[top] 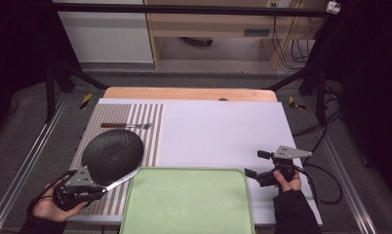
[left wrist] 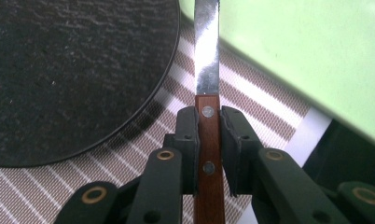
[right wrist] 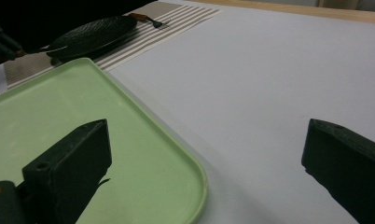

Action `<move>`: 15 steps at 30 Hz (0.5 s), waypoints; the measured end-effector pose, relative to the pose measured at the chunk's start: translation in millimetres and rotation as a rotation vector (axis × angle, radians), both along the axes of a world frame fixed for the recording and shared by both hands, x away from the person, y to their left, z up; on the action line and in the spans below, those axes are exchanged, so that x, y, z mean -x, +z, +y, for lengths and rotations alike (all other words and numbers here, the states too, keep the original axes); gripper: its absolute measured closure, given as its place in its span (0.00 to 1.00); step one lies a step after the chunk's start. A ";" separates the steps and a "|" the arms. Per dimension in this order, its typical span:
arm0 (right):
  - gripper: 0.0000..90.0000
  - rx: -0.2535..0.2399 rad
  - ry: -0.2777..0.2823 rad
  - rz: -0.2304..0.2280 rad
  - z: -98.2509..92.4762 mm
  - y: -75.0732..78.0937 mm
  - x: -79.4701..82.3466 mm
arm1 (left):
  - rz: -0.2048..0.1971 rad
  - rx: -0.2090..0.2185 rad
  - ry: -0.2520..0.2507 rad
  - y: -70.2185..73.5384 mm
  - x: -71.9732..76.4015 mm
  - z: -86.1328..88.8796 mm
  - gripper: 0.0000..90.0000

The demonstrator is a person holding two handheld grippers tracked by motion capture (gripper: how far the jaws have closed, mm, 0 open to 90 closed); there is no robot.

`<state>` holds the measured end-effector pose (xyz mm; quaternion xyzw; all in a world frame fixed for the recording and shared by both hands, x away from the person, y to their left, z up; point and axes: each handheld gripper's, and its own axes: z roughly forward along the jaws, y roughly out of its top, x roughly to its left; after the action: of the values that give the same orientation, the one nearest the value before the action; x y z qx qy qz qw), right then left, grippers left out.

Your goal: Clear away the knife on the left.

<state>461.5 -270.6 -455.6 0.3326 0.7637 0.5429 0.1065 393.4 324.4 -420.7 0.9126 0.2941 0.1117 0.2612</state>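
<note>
While my left gripper [top: 102, 187] clamps its two pads [left wrist: 188, 135] on the wooden handle of one knife [left wrist: 207, 70], the blade runs straight ahead of the jaws, over the striped placemat [left wrist: 251, 100]. Beside that blade, on one side, lies one round black plate [top: 112, 153]; on the other side lies the rim of one green tray [top: 187, 202]. Beyond the plate from my left gripper, one fork [top: 126, 125] lies on the same placemat, well apart from the jaws. My right gripper [top: 252, 165] stands wide open with nothing between its jaws; one jaw hangs over the tray's corner [right wrist: 190, 172], the other over bare white tabletop [right wrist: 269, 93]. I count one knife, one fork, one plate, one tray, one placemat.
</note>
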 end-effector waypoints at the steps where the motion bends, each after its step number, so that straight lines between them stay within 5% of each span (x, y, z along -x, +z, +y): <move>1: 0.02 0.000 0.000 0.000 0.1 0.0 0.0 | 0.003 0.001 -0.001 -0.1 -0.4 -2.7 0.86; 15: 0.02 0.005 -0.001 0.000 -0.1 -0.1 0.0 | -0.029 0.003 0.037 2.5 1.0 -38.8 0.86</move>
<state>461.5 -270.7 -455.7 0.3327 0.7649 0.5410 0.1075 392.4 285.6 -418.2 0.9048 0.3074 0.1295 0.2648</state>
